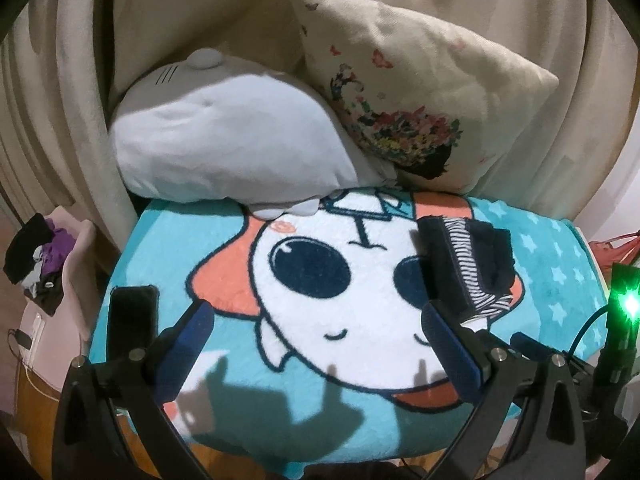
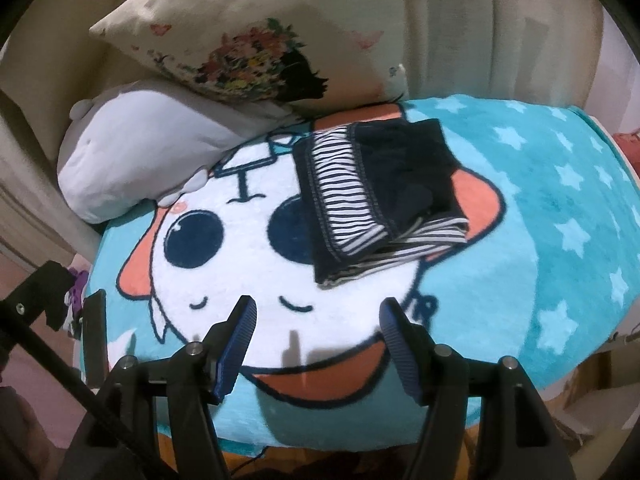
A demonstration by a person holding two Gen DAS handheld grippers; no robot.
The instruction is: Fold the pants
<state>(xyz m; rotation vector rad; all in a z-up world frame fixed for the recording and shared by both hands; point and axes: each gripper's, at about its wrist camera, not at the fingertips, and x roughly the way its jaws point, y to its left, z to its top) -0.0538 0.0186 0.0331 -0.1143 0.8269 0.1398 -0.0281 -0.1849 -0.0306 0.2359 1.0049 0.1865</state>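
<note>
The pants [image 2: 372,196] are dark navy with a striped lining and lie folded into a small stack on the cartoon blanket [image 2: 540,208]. They also show in the left wrist view [image 1: 468,264], just beyond my right-hand fingertip. My left gripper [image 1: 316,320] is open and empty, hovering above the blanket left of the pants. My right gripper [image 2: 318,312] is open and empty, a short way in front of the pants.
A grey-white plush toy [image 1: 224,136] and a floral pillow [image 1: 416,96] lean against the cream curtain at the back. A black phone [image 1: 132,320] lies at the blanket's left edge. A pile of clothes [image 1: 36,256] sits far left. A green light [image 1: 626,300] glows at right.
</note>
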